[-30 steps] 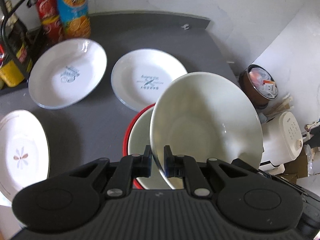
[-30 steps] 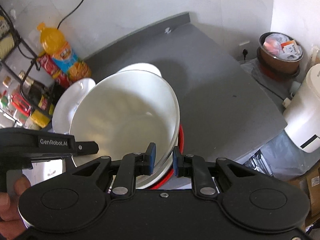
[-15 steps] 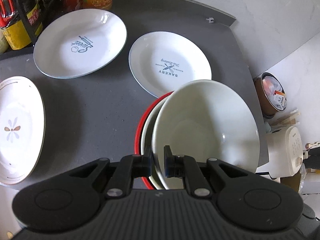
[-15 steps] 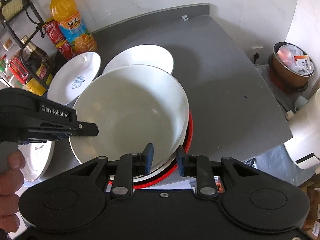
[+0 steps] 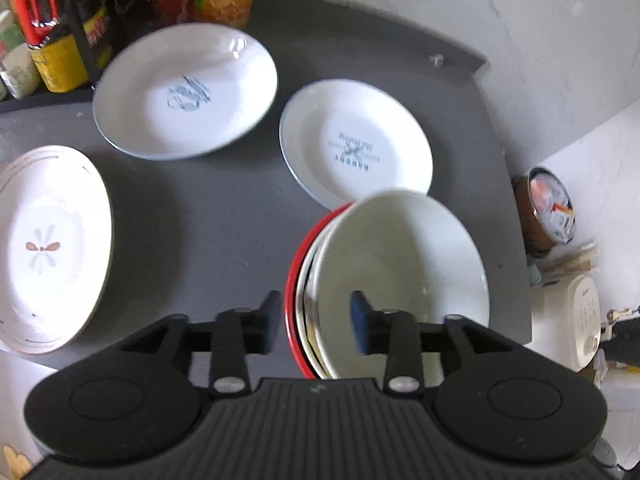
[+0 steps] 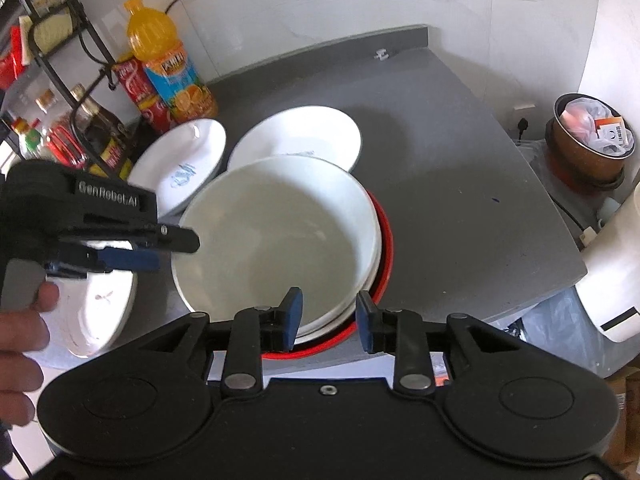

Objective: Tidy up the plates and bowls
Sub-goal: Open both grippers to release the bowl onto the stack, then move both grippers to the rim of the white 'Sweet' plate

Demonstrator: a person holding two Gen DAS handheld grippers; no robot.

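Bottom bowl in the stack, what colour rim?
Red rim on the bottom bowl; right wrist view shows it best.

"GenRobot.AI" on left gripper (image 6: 136, 246); "BAKERY" on plate (image 5: 356, 144)

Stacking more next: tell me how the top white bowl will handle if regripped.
The top white bowl looks glazed, so probably slippery at its thin rim. It seems rigid and breakable. Nested slightly off-centre in the red-rimmed stack, it may rock if nudged.

Left claw (image 5: 314, 322) jaws just opening, right claw (image 6: 329, 320) parted, both angled down
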